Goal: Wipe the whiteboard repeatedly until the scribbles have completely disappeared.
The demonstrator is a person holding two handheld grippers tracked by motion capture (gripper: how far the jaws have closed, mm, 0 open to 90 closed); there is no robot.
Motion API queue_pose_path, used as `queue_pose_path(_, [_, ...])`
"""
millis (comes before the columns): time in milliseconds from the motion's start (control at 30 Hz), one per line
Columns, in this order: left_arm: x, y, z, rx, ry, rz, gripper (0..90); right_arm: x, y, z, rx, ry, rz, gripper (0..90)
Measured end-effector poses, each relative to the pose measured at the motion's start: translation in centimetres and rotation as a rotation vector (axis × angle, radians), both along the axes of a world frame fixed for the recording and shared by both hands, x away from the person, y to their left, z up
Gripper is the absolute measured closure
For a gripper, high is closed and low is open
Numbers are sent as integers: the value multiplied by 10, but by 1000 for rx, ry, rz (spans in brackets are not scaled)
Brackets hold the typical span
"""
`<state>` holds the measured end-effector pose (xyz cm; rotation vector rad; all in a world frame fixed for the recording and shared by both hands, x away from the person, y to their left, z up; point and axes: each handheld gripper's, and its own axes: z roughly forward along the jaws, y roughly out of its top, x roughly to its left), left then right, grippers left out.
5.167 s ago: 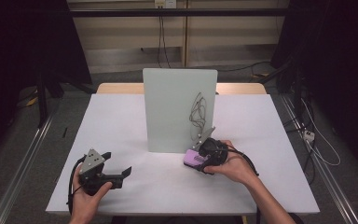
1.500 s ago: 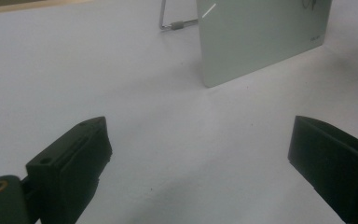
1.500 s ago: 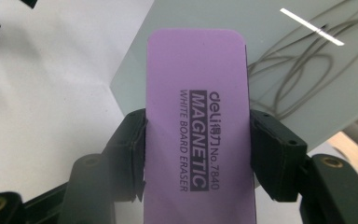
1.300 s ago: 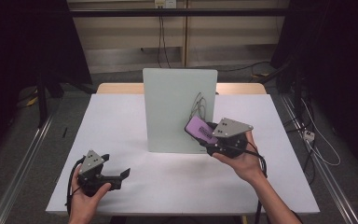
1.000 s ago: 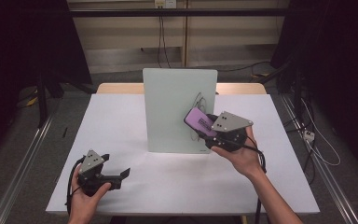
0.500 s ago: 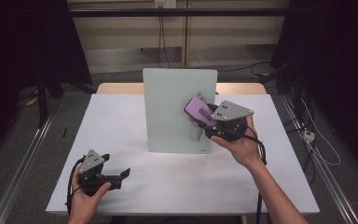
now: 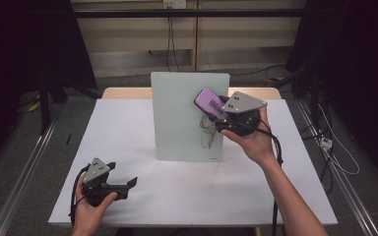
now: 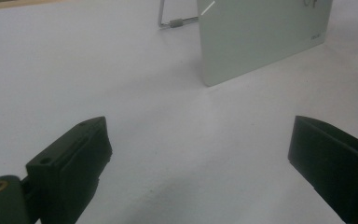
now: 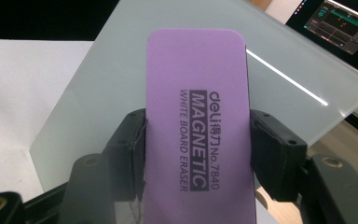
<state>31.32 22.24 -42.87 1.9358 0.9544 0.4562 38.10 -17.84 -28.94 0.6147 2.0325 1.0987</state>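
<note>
One purple whiteboard eraser (image 9: 198, 135) is clamped between the two jaws of the right gripper (image 7: 225, 117), just in front of one upright glass board (image 7: 183, 118). The left gripper (image 7: 128, 184) is held wide open and empty, well apart from the board, low over the one white table (image 7: 128, 128).

Lab: dark curtains (image 7: 24, 49), monitor (image 9: 340, 21).

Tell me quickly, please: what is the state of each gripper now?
Left gripper: open, holding nothing, low over the white table.
Right gripper: shut on the purple whiteboard eraser, raised against the standing glass board.
</note>
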Motion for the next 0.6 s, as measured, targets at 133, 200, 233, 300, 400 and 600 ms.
queue_pose_path(133, [0, 0, 0, 1, 1, -1, 54, 3, 1, 3, 1, -5, -1, 418])
queue_pose_path(200, [0, 1, 0, 3, 1, -2, 54, 6, 0, 6, -2, -16, -20, 418])
queue_pose_path(233, [0, 1, 0, 5, 0, -1, 54, 7, 0, 6, 1, -17, -24, 418])
queue_pose_path(300, [0, 0, 0, 3, 7, -2, 54, 10, -2, 6, -1, -16, -32, 418])
queue_pose_path(400, [0, 0, 0, 4, 10, -2, 54, 15, -4, 4, -12, -8, -47, 419])
queue_pose_path(600, [0, 0, -1, 3, 10, -1, 54, 17, -3, 2, -21, -10, -47, 419])
